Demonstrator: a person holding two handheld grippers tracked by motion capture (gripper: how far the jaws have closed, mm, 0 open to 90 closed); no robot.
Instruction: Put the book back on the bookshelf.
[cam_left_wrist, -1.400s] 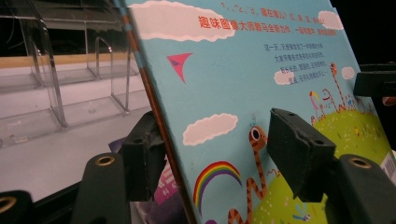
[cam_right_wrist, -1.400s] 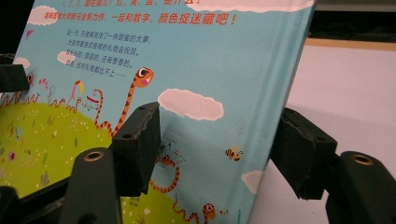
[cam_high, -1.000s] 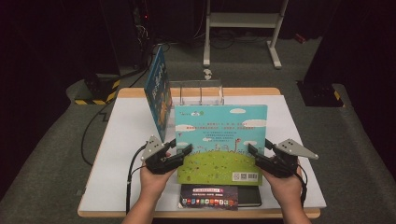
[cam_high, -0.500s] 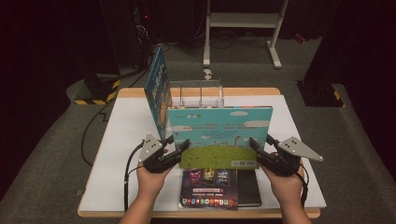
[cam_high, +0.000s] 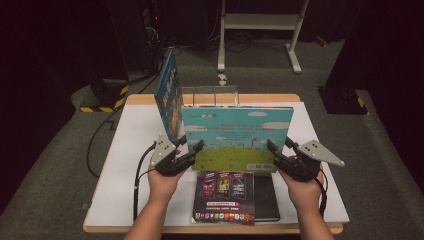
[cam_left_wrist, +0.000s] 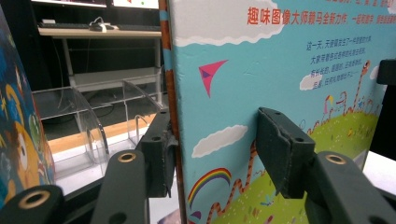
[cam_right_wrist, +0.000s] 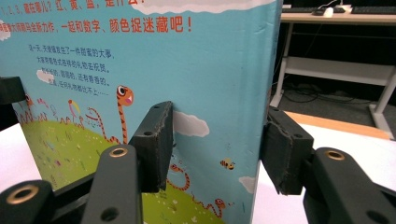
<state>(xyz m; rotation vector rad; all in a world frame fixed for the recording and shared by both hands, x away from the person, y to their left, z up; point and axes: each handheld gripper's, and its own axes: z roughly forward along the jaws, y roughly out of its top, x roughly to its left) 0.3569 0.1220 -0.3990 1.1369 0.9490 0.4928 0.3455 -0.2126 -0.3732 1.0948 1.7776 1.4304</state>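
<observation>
A picture book (cam_high: 235, 135) with a blue-sky and green-hill cover stands upright above the white table (cam_high: 125, 175), held at both lower side edges. My left gripper (cam_high: 195, 151) is shut on its left edge; in the left gripper view the jaws clasp the book (cam_left_wrist: 280, 70) near the spine. My right gripper (cam_high: 274, 151) is shut on the right edge, with one jaw in front of the book (cam_right_wrist: 140, 60) and one behind.
A clear acrylic rack (cam_high: 210, 95) stands at the table's far side, with a second colourful book (cam_high: 169, 95) upright at its left end. Under the held book lies a dark book (cam_high: 225, 197) on a black one (cam_high: 267, 197). The rack (cam_left_wrist: 88, 116) is close behind.
Both grippers have lifted the picture book's lower edge and stood it more upright, uncovering more of the dark book lying beneath it.
</observation>
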